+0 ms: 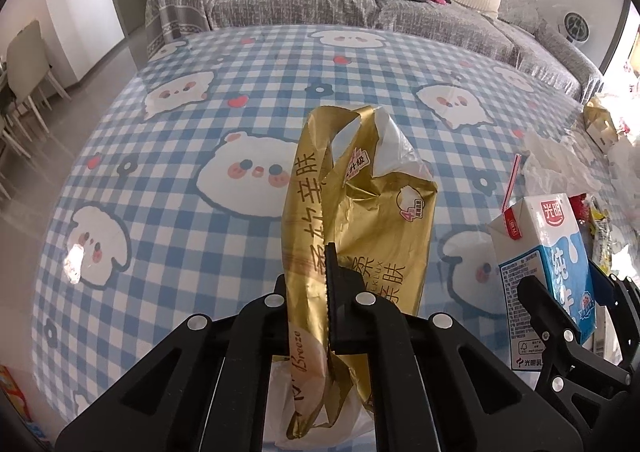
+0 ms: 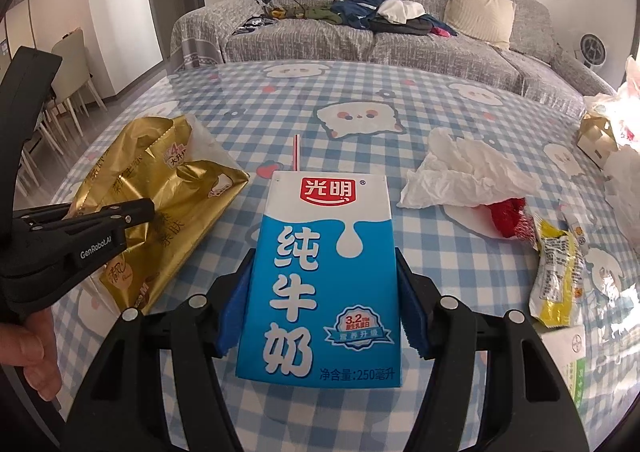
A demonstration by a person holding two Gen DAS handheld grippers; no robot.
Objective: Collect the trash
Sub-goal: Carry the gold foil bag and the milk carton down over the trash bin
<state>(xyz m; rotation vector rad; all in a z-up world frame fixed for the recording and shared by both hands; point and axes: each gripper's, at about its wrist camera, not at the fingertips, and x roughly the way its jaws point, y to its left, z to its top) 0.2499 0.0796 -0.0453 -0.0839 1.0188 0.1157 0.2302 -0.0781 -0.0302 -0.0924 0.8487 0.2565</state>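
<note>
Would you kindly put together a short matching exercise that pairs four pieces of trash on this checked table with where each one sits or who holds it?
Things:
1. gold wrapper
2. milk carton
3. white tissue
4. yellow packet

States:
A. lies crumpled and loose beyond the carton, to its right
B. clamped between the fingers of the right gripper
C. lies flat near the right edge of the table
D. pinched by the left gripper

Pairs: 1-D, 2-B, 3-A, 4-C

Gold wrapper (image 1: 356, 212) pinched between left gripper (image 1: 330, 312) fingers; milk carton (image 1: 548, 264) just right, above checked tablecloth (image 1: 160, 252)
</note>
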